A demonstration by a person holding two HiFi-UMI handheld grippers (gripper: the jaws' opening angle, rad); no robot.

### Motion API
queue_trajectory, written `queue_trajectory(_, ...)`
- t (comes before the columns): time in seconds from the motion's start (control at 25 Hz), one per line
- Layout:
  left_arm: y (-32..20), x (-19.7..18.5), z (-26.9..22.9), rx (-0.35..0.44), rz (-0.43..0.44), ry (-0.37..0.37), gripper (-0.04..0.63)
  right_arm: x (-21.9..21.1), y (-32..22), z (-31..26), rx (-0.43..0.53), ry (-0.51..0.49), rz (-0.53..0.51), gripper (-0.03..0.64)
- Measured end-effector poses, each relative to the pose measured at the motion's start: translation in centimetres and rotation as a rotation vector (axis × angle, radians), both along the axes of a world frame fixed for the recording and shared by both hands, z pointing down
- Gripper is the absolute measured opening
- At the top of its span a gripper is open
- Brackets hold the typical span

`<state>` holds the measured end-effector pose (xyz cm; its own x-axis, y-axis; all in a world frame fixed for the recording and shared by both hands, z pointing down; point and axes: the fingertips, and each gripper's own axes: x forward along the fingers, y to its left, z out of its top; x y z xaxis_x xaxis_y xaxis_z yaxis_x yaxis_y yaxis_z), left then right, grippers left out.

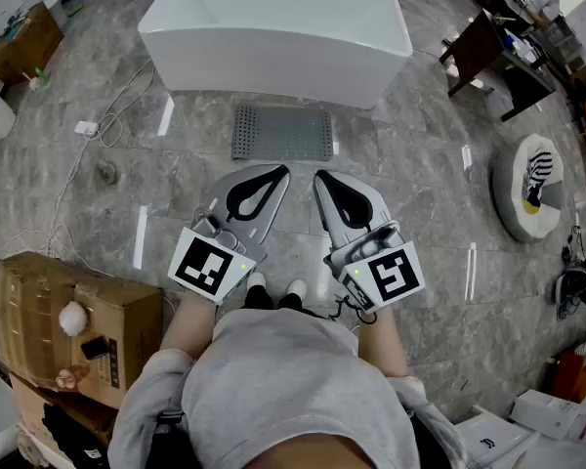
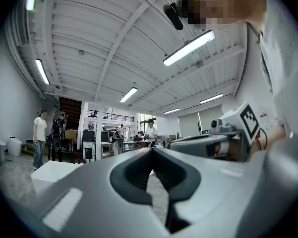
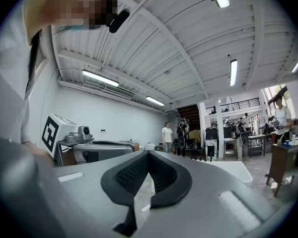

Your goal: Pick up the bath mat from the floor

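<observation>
Head view | left hand-held gripper (image 1: pixel 279 172) is hovering, jaws closed on nothing | grey bath mat (image 1: pixel 282 132) is lying flat on the floor (image 1: pixel 420 169) just ahead, beside the white bathtub (image 1: pixel 273 37) | right hand-held gripper (image 1: pixel 321 177) is hovering closed, empty

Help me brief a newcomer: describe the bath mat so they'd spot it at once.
Find the white bathtub at the far side of the grey floor. Flat on that floor, just before its near wall, lies the mat. It is the only dark grey rectangle with a dotted grid texture.
</observation>
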<state>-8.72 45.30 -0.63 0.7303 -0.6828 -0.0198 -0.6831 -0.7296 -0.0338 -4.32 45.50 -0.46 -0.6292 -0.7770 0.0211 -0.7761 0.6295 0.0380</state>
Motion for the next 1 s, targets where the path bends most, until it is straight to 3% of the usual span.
queue_trajectory(1.0,-1.7,-3.0,1.0,-0.005,0.068,0.009,0.0,-2.6,-1.4,0.8,-0.005,-0.03,0.102,-0.002)
